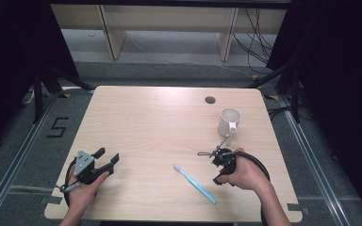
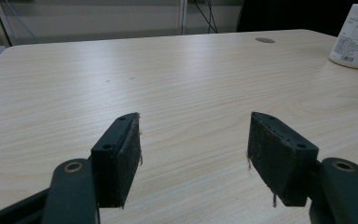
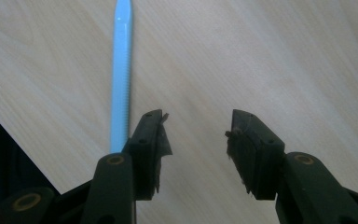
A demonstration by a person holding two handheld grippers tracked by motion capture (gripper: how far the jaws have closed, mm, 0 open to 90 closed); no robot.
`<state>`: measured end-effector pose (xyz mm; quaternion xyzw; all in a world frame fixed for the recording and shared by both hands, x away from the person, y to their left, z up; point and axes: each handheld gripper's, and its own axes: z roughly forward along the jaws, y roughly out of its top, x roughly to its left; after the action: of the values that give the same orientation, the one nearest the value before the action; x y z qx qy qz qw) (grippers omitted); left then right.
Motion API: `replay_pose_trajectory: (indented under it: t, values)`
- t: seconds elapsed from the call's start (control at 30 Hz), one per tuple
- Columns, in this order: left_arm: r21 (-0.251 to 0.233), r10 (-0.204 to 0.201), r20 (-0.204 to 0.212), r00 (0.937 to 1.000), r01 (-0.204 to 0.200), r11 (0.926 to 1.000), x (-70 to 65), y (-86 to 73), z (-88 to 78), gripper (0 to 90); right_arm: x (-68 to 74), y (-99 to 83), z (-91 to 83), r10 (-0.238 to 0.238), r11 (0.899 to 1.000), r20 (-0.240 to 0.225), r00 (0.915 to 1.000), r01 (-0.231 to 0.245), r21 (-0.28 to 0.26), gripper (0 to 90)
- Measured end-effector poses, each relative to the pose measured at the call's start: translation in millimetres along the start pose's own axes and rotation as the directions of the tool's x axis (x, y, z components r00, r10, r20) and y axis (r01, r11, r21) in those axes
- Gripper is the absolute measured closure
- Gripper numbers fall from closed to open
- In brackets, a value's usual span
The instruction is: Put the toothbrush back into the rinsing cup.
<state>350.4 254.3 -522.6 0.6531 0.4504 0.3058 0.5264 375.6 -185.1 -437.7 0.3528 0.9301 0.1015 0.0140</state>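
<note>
A light blue toothbrush (image 1: 195,183) lies on the wooden table (image 1: 160,122), slanting toward the front edge. In the right gripper view the toothbrush handle (image 3: 121,70) runs just outside one jaw, not between the two. My right gripper (image 3: 196,123) is open over bare wood, with nothing in the gap. In the high view the right gripper (image 1: 219,175) sits under the person's hand, just right of the brush. A white mug (image 1: 229,121) stands upright behind it. My left gripper (image 1: 108,155) rests open at the front left, and the left gripper (image 2: 193,121) has nothing between its pads.
A round cable hole (image 1: 210,100) sits near the table's far edge. The mug (image 2: 356,37) shows far off at the upper right of the left gripper view. The table's front edge (image 3: 23,140) lies close beside the right gripper. Dark stands flank the table.
</note>
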Motion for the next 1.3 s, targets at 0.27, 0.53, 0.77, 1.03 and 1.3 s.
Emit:
replay_pose_trajectory:
  t: [0.27,0.53,0.77,1.03,1.3]
  values:
    - [-0.002,-0.001,0.003,1.0000,0.001,1.0000,0.5,0.0,0.2,34.1,6.3,6.8,3.5,-0.027,0.999,-0.023,0.9994,0.027,0.020,57.4]
    - [-0.001,-0.002,0.005,1.0000,0.002,1.0000,0.7,0.1,0.5,34.1,15.5,19.3,8.9,-0.038,0.998,-0.039,0.9985,0.040,0.043,59.5]
    - [0.001,-0.001,0.006,1.0000,0.001,1.0000,0.5,0.1,0.5,34.1,21.3,26.1,11.6,-0.031,0.998,-0.057,0.9979,0.035,0.056,62.4]
    - [-0.013,-0.002,0.013,0.9999,0.002,0.9999,0.3,-0.2,2.6,34.1,23.5,31.1,20.7,-0.025,0.998,-0.048,0.9985,0.028,0.061,66.3]
    - [-0.013,-0.003,0.014,0.9999,0.003,0.9999,0.1,-0.3,2.4,34.1,28.3,38.3,26.5,-0.067,0.995,-0.047,0.9966,0.070,0.066,66.4]
